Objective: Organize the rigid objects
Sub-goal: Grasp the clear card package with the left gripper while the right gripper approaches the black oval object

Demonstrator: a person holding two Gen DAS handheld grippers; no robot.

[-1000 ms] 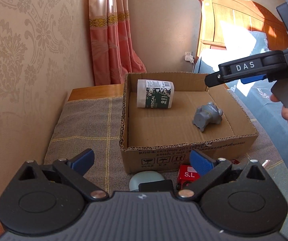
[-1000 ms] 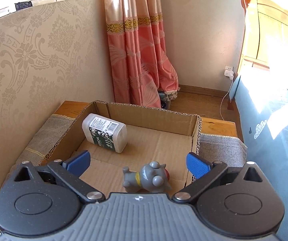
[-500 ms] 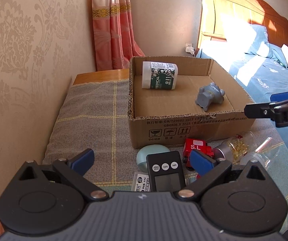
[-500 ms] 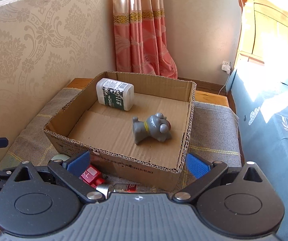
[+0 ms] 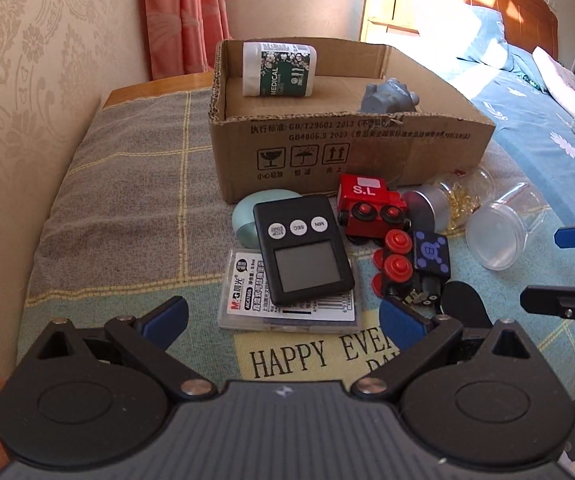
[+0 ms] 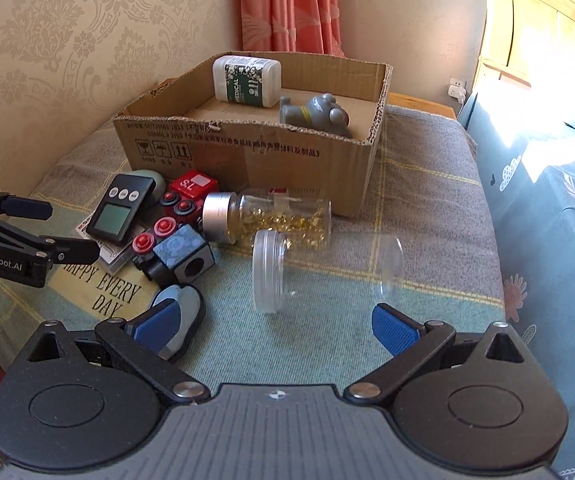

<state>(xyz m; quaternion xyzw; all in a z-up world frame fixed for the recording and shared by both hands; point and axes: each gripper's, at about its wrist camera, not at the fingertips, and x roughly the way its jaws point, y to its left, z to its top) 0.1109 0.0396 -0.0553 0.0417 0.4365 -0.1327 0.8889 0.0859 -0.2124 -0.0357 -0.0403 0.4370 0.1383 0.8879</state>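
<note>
holding both grippers wide open and empty over the clutter.
your left gripper [image 5: 281,314] faces the timer [image 5: 302,249]; your right gripper [image 6: 275,324] faces the clear jar [image 6: 323,270] before the box [image 6: 247,156].

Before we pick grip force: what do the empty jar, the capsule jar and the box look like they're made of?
Empty jar: clear plastic by its look, slightly frosted, threaded neck; the cloth shows through.
Capsule jar: clear, glossy, glass or hard plastic, can't tell; brushed metal-looking cap.
Box: matte brown corrugated cardboard, fluting visible along its cut rim.
</note>
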